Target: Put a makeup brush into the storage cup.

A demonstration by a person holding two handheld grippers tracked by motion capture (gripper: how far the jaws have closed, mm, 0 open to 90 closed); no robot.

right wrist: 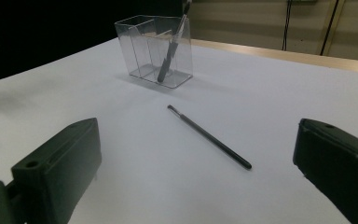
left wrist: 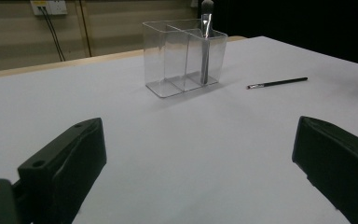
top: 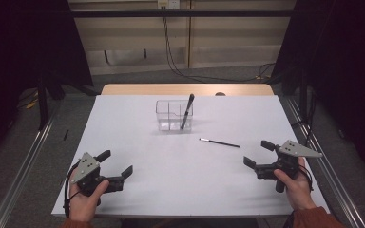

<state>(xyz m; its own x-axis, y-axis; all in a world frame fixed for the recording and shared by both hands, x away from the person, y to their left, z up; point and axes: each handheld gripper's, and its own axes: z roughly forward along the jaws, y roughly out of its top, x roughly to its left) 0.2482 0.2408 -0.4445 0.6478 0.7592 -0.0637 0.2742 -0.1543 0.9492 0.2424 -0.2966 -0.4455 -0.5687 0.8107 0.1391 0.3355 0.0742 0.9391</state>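
Nearest the person, both tools sat low over the front of the table, one in each hand: the left gripper (top: pixel 115 166) at the near left and the right gripper (top: pixel 255 153) at the near right, each with its jaws spread wide and nothing between them. Ahead of the right gripper, and much closer to it than to the left one, a thin black brush (top: pixel 219 142) lay flat on the white table (top: pixel 138 142), clear of everything else. Its long axis ran roughly across the table, the bristle tip pointing toward the left side and slightly away, the handle end toward the right; in the right gripper view the brush (right wrist: pixel 209 136) lay slantwise between the open jaws but well ahead of them. So the right hand looked the likelier one to fetch it, and its jaws would probably need to straddle the thin handle crosswise. Farther back, near the middle of the table, stood a clear box with dividers (top: pixel 164 114), and a dark pen-like stick (top: pixel 187 111) leaned upright in its right-hand compartment. Beyond the table's wooden far edge were a grey floor, pale wall panels, hanging cables and dark curtains.
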